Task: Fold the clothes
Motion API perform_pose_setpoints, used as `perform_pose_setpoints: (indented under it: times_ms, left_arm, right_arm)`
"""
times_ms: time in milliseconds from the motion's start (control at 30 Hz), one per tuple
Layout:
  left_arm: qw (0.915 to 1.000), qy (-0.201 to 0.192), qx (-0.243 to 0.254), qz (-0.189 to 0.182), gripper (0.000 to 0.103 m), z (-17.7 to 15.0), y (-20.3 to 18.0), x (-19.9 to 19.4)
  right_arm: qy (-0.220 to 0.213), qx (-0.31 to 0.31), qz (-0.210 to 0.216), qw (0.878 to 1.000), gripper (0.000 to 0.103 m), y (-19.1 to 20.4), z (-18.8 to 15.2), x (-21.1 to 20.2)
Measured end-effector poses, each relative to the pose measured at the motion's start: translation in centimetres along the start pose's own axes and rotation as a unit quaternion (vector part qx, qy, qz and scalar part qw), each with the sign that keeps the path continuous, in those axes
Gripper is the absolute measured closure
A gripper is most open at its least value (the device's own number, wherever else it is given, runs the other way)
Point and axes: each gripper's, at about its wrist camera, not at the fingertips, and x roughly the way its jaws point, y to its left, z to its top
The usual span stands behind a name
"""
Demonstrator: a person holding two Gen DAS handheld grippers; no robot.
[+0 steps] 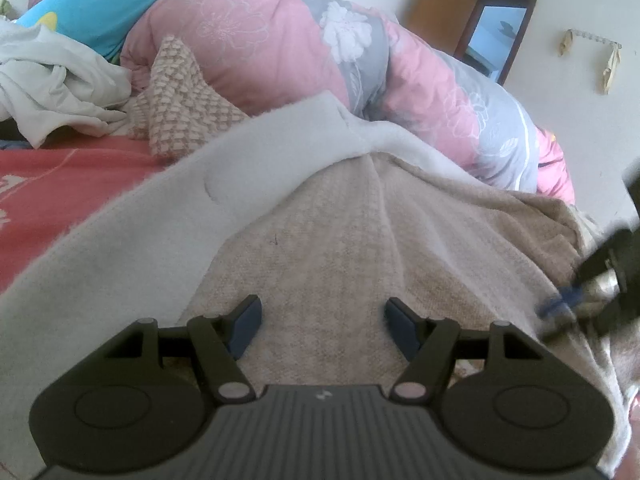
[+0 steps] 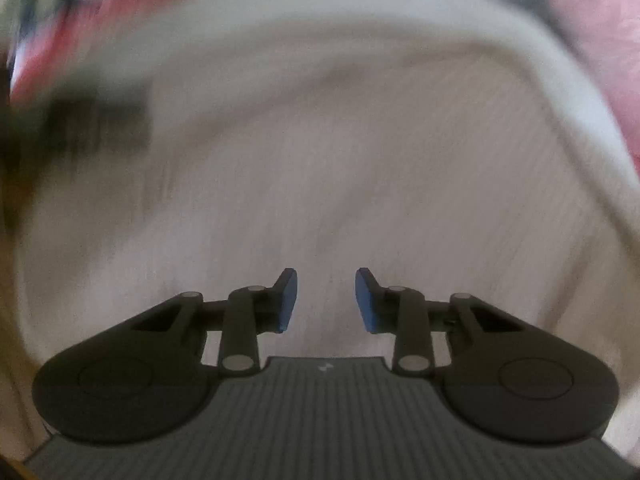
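A beige knit garment [image 1: 340, 240] with a pale fleece lining [image 1: 168, 216] lies spread on the bed [image 1: 52, 184], lining turned out along its edge, apparently laid flat for folding. The left gripper [image 1: 322, 322] hovers over it, jaws wide and empty. The right gripper [image 2: 326, 300], blurred, stands narrowly parted above the knit, gripping nothing.

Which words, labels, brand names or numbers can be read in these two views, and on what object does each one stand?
No readable words or numbers in either view.
Left gripper: a small pale emblem on its body, not letters.
Right gripper: the same emblem, blurred.
Beige garment: no label visible.
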Motion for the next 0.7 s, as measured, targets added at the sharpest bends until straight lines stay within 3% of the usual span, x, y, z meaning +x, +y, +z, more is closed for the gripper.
perform_pose_setpoints:
  times_ms: [33,67,133,233,300,367,467,567,600,700]
  left_arm:
    - [1.0000,0.000,-0.001,-0.001,0.033,0.0,0.1,0.0]
    - [1.0000,0.001,-0.002,-0.002,0.033,0.0,0.1,0.0]
    - [1.0000,0.001,-0.002,-0.003,0.033,0.0,0.1,0.0]
    - [1.0000,0.001,-0.002,-0.002,0.033,0.0,0.1,0.0]
    - [1.0000,0.000,-0.002,-0.002,0.033,0.0,0.1,0.0]
    - [1.0000,-0.001,-0.001,-0.002,0.033,-0.1,0.1,0.0]
    - [1.0000,-0.001,-0.002,-0.003,0.033,-0.1,0.2,0.0]
    - [1.0000,0.001,-0.003,-0.003,0.033,0.0,0.2,0.0]
    - [1.0000,0.002,-0.002,-0.003,0.033,0.0,0.2,0.0]
    - [1.0000,0.007,0.000,-0.003,0.033,0.1,0.2,0.0]
  right_arm:
    - [0.039,-0.037,-0.033,0.998,0.073,1.0,-2.0,0.6]
    - [0.049,-0.057,-0.054,0.996,0.073,1.4,-3.9,0.5]
    - [0.053,0.002,-0.057,0.997,0.074,-0.2,-6.5,-1.2]
    - [0.150,-0.007,-0.137,0.979,0.081,-1.4,-9.7,-1.4]
    - [0.183,-0.022,-0.153,0.971,0.084,-1.0,-10.6,-1.1]
    - [0.155,-0.030,-0.159,0.975,0.085,0.3,-9.2,-2.0]
    - [0.036,-0.041,-0.111,0.992,0.085,3.5,-5.6,-4.8]
    - [-0.021,-0.090,-0.019,0.996,0.085,7.8,-3.8,-5.1]
    - [-0.008,-0.105,-0.006,0.994,0.085,8.5,-4.1,-4.4]
    - [0.090,-0.124,-0.011,0.988,0.085,7.9,-7.2,-0.9]
